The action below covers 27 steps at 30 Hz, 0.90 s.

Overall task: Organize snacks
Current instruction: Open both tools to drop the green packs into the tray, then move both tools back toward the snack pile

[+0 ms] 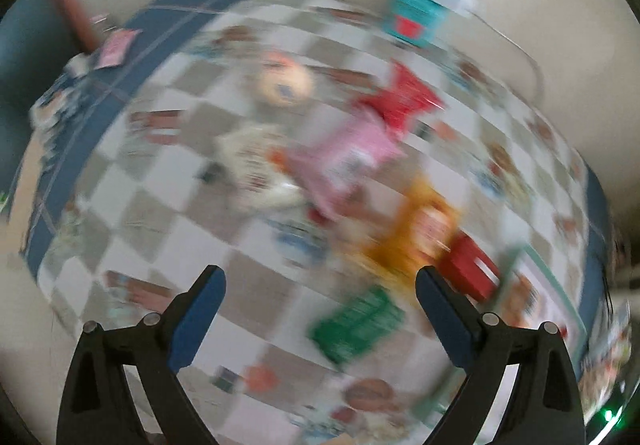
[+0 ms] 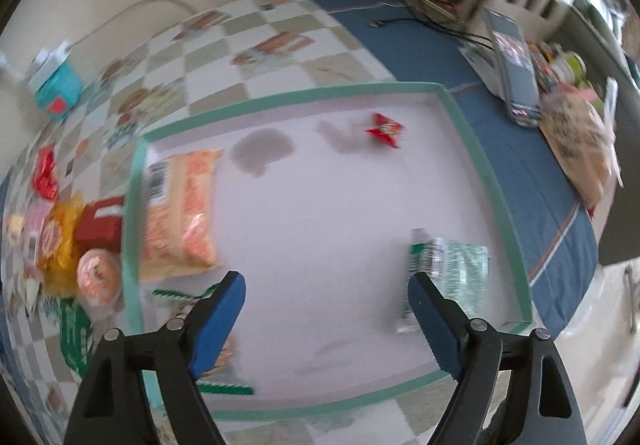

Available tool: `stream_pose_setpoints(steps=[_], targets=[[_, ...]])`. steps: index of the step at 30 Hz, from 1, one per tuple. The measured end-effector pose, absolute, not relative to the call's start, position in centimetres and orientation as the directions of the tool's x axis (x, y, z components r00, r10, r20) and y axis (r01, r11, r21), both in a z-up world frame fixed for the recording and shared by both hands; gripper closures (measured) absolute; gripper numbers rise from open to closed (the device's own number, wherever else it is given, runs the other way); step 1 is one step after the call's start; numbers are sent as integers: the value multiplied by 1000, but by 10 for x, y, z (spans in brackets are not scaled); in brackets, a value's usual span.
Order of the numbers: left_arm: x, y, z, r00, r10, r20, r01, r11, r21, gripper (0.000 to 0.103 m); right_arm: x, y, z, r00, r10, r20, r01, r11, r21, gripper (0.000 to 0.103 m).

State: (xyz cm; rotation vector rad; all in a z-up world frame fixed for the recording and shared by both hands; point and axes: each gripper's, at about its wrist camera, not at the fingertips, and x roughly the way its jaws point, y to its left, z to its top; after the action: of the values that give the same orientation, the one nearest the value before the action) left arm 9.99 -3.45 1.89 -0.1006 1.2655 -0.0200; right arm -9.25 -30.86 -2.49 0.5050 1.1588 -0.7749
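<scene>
Snacks (image 1: 344, 161), labels blurred, unreadable

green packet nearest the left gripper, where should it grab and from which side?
Judging through heavy blur: the green packet lies flat on the checkered tablecloth, just ahead of the open left gripper and toward its right finger. Likely best to come from above and pinch across its narrower width near the closest edge, away from the yellow packet beyond it. No seam is discernible.

Snack packets (image 2: 60, 229) lie left of the tray (image 2: 488, 165) holding three.
</scene>
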Motion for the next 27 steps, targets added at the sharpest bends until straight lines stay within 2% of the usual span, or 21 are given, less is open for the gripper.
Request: stream_pose_setpoints(steps=[5,13,19,22,27], targets=[[113,4,9,295,-20,-955,-133,989,-62,7,-78,-282,-22,225,-270,-936,719,695,-27,16],[124,36,3,297,45,-954,-170,985,-6,7,-39,-230,-23,300,-190,-935,622,782,41,16],[131,63,-1,294,45,-955,-204,979,-17,7,-15,-201,-22,334,-148,-931,587,806,82,15],[132,72,-3,288,44,-957,-218,976,-21,7,-7,-193,-23,338,-136,-931,576,812,91,9],[134,73,-5,286,31,-958,-201,979,-28,7,7,-187,-24,310,-134,-941,586,806,78,9]])
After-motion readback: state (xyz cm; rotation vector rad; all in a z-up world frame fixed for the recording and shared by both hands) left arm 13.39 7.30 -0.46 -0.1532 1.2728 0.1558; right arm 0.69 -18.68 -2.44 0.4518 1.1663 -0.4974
